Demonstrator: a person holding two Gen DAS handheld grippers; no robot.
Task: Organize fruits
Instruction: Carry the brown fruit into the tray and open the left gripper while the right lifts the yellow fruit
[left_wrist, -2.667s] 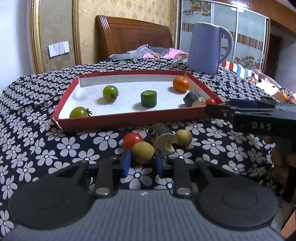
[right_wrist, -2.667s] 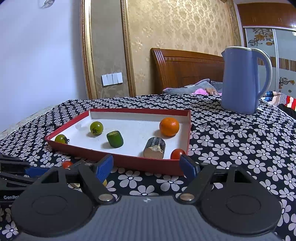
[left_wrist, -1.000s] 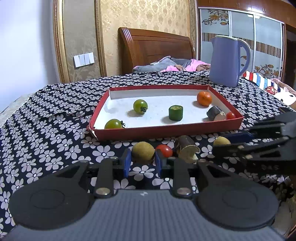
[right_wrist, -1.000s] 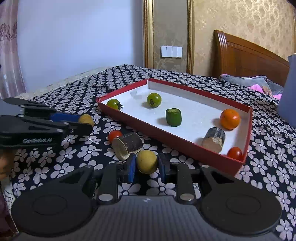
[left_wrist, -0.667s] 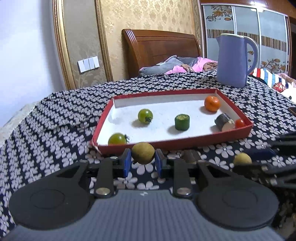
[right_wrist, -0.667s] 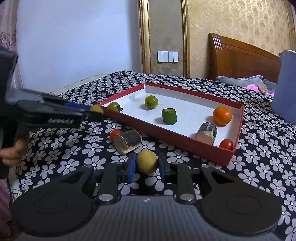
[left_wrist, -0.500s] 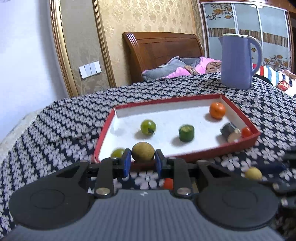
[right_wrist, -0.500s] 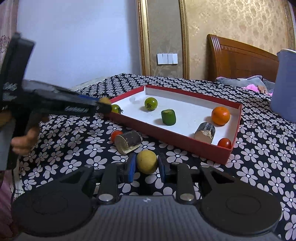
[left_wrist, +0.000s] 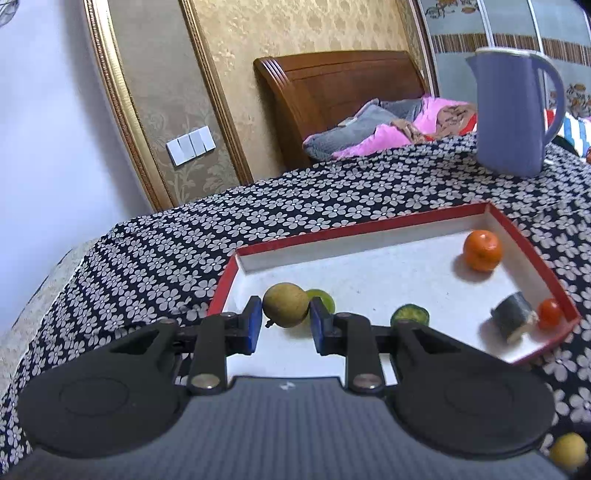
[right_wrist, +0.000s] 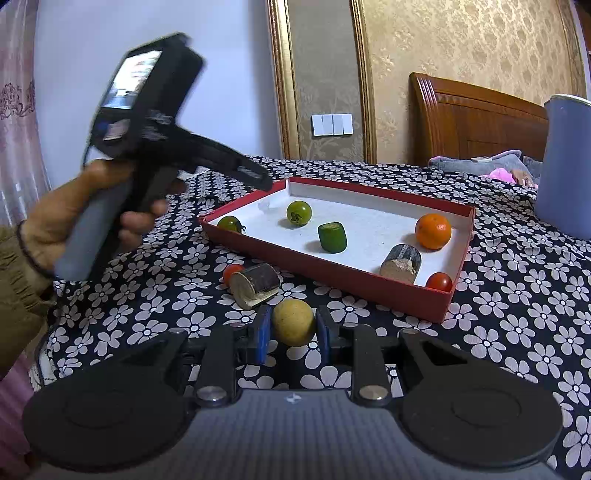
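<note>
My left gripper (left_wrist: 286, 325) is shut on a tan round fruit (left_wrist: 285, 304) and holds it above the near left part of the red tray (left_wrist: 354, 230). My right gripper (right_wrist: 293, 334) is shut on a yellow round fruit (right_wrist: 293, 322), low over the cloth in front of the tray (right_wrist: 325, 275). The tray holds two green tomatoes (right_wrist: 299, 213), a green chunk (right_wrist: 332, 237), an orange (right_wrist: 433, 231), a wood-like stub (right_wrist: 400, 260) and a red tomato (right_wrist: 439, 282). The left gripper body (right_wrist: 166, 144) shows in the right wrist view, over the tray's left corner.
On the flowered cloth (right_wrist: 517, 314) lie a second stub (right_wrist: 255, 285) and a red tomato (right_wrist: 231, 271) left of the right gripper. A blue jug (left_wrist: 513, 110) stands behind the tray. A bed headboard (left_wrist: 343, 99) and wall are beyond.
My left gripper rose and moved forward with its fruit, from the cloth to over the tray. My right gripper stayed shut on its fruit and barely moved.
</note>
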